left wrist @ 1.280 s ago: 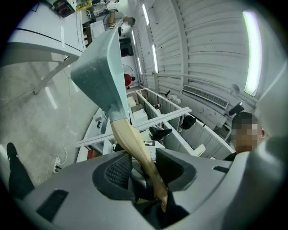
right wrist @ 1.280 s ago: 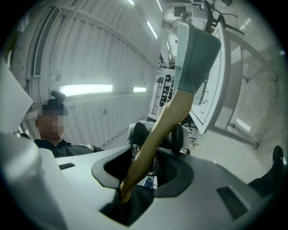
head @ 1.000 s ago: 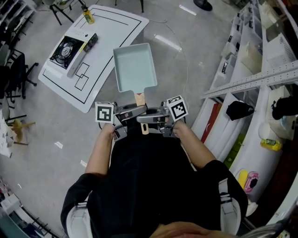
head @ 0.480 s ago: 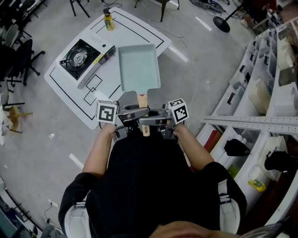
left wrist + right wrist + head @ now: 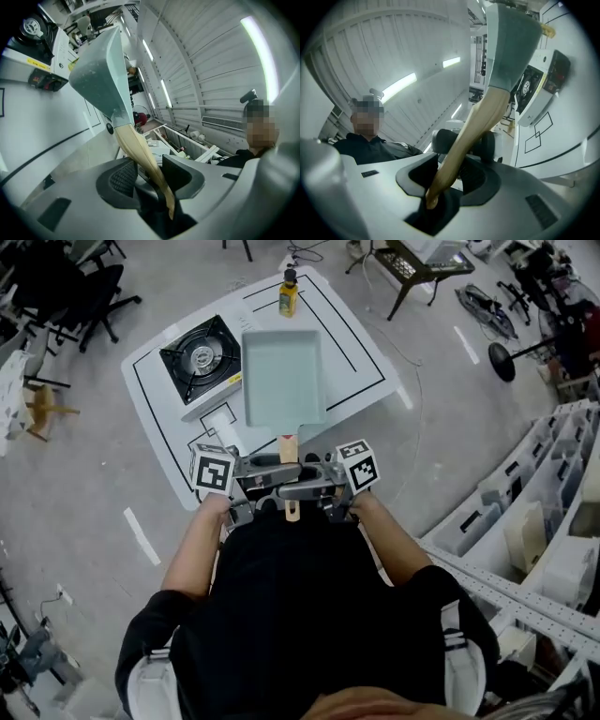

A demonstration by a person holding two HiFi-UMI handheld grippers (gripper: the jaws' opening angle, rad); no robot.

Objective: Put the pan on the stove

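**A:** What has changed?

**B:** A second ago the pan [image 5: 284, 376] hung at the edge of the white mat [image 5: 367, 360], mostly over the floor. Now it hangs over the mat, just right of the stove [image 5: 200, 356], and is not on it.

**A:** How is it held?

**B:** It is held by its wooden handle [image 5: 288, 450]. The left gripper [image 5: 270, 487] clamps the handle. The right gripper [image 5: 307, 488] faces it, and its jaws are closing on the same handle between them.

**A:** What is around it?

**B:** A yellow bottle [image 5: 288, 294] stands on the mat beyond the pan's far edge. Dark chairs [image 5: 80, 282] are at the upper left and white shelving [image 5: 534, 521] is at the right.
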